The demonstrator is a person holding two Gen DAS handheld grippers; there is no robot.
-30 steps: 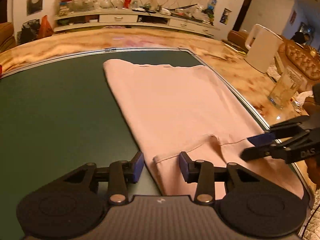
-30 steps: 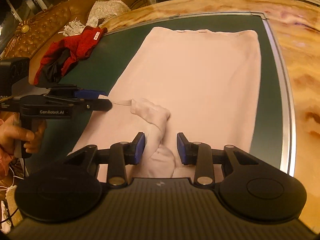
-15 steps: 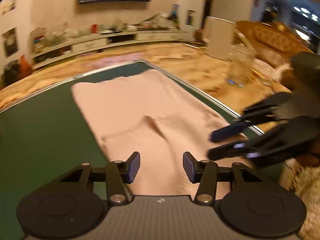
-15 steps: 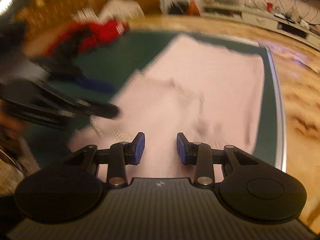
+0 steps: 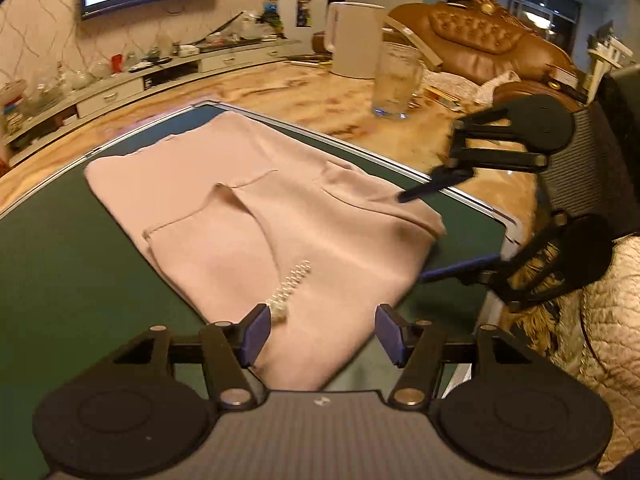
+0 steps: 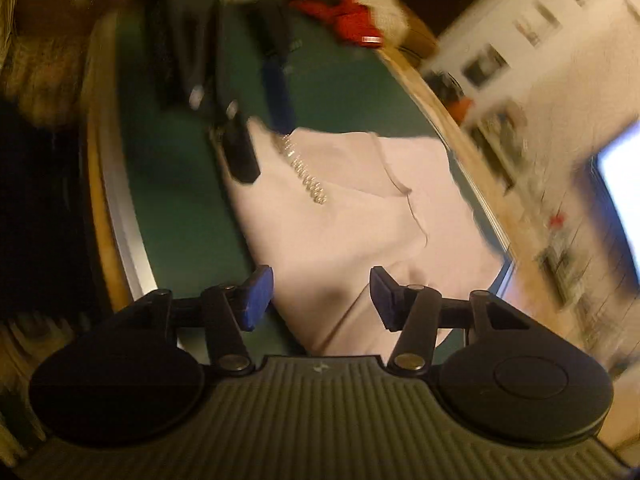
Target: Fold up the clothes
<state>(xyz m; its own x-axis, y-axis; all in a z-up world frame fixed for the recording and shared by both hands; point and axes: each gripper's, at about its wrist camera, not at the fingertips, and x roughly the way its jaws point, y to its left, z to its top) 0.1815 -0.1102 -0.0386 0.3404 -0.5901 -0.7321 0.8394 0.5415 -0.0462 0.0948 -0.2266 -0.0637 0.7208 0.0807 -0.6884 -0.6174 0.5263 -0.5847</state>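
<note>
The green mat (image 5: 60,280) carries the pink garment (image 5: 260,216), its long axis running away from me toward the far edge. Its near end sits just ahead of my left gripper (image 5: 320,332), my right gripper (image 5: 448,220) beside its corner. Both tilt downward, jaws opening, gripping nothing.

- A dark green mat (image 5: 60,280) with a metal rim covered the near part of a marbled, orange-toned table (image 5: 304,100).
- A folded pale pink garment (image 5: 256,208) lay flat on the mat, a short row of pearl-like beads (image 5: 290,284) showing near its closer edge.
- A red cloth (image 6: 352,16) lay at the mat's far corner in the blurred right wrist view.
- On the bare tabletop beyond the mat stood a clear glass mug (image 5: 396,80) and, just behind it, a white kettle (image 5: 354,38).
</note>
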